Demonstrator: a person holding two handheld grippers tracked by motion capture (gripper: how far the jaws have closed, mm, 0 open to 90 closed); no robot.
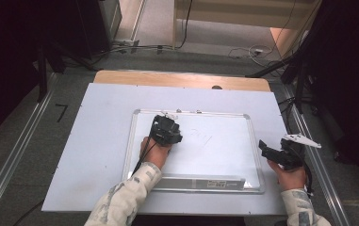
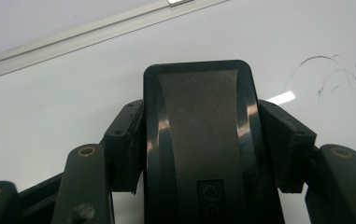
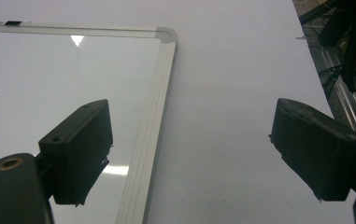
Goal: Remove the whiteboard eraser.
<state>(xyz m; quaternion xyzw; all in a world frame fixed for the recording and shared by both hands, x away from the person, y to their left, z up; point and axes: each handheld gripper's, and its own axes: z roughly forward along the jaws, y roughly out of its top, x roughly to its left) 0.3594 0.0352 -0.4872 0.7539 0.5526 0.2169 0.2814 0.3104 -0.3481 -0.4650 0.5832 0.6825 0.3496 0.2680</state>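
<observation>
Jaws of the left gripper were clamped on a black whiteboard eraser, one pad on each long side, so the felt face could lie flat against the whiteboard. From above, that gripper sat over the board's upper left area, with faint marker strokes just off to the side, probably what the eraser was meant to wipe. The right gripper hung off the board's right edge over the table, jaws wide apart with nothing between them. It seemed to be parked there, out of the wiping path, near the aluminium frame.
</observation>
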